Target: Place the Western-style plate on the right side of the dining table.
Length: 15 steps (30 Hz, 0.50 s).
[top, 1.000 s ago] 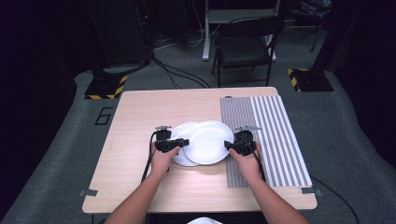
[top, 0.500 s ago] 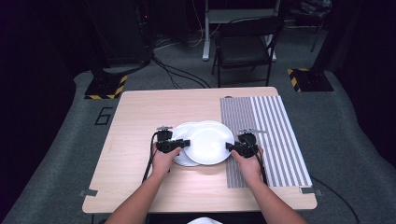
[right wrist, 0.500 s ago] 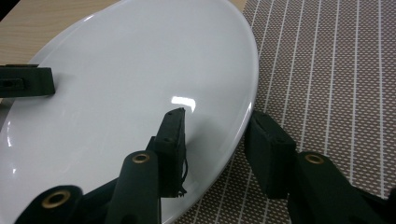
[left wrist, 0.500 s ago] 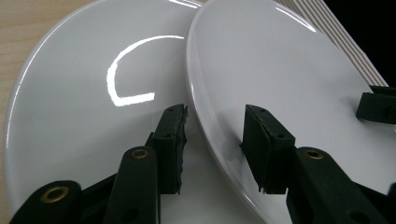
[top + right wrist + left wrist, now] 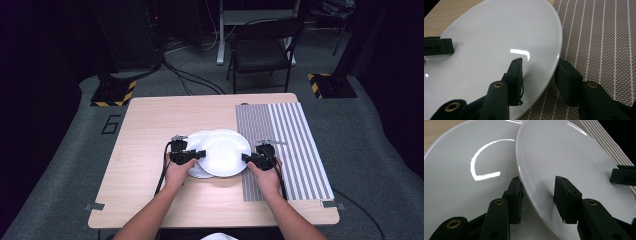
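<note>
Two white plates lie overlapped at the table's middle. The upper plate (image 5: 223, 152) (image 5: 574, 157) (image 5: 499, 37) rests partly on the lower plate (image 5: 192, 142) (image 5: 461, 182) and partly on the striped mat (image 5: 285, 145). My left gripper (image 5: 200, 155) (image 5: 540, 197) is open and straddles the upper plate's left rim, one jaw under it and one over it. Across the plate, my right gripper (image 5: 246, 158) (image 5: 541, 75) is open astride the right rim, with one jaw above the plate and one beside the rim on the mat (image 5: 599, 37).
The wooden table (image 5: 150, 125) has bare room to the left and at the back. The brown-and-white striped mat covers its right part. A black folding chair (image 5: 262, 50) stands on the floor beyond the table. Cables trail from both grippers toward the person.
Almost nothing differs. The right gripper has drifted slightly toward the person along the plate's rim; both plates and the left gripper stay where they were.
</note>
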Each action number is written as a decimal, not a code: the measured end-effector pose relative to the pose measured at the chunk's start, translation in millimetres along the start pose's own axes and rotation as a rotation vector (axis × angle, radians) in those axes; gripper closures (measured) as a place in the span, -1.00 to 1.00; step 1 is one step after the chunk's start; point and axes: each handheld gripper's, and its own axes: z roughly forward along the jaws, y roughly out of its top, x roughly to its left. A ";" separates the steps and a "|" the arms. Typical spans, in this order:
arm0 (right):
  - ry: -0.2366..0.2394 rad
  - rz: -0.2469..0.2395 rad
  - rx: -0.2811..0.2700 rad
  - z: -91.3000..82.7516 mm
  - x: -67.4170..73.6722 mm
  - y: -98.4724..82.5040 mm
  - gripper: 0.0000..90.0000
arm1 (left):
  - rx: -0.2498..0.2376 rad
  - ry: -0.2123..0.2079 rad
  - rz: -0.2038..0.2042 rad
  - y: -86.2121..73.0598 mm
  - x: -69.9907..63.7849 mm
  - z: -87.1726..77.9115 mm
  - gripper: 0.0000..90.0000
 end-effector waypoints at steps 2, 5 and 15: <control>-0.001 -0.007 -0.006 0.6 0.5 -0.2 0.27 | 0.001 0.003 0.000 0.0 -0.2 0.1 0.31; -0.010 -0.002 0.001 0.5 2.6 -0.5 0.24 | 0.001 0.005 0.000 0.1 -0.5 0.1 0.31; -0.055 -0.031 0.006 0.9 10.3 -0.1 0.17 | 0.004 0.020 0.011 -0.2 -3.4 0.1 0.28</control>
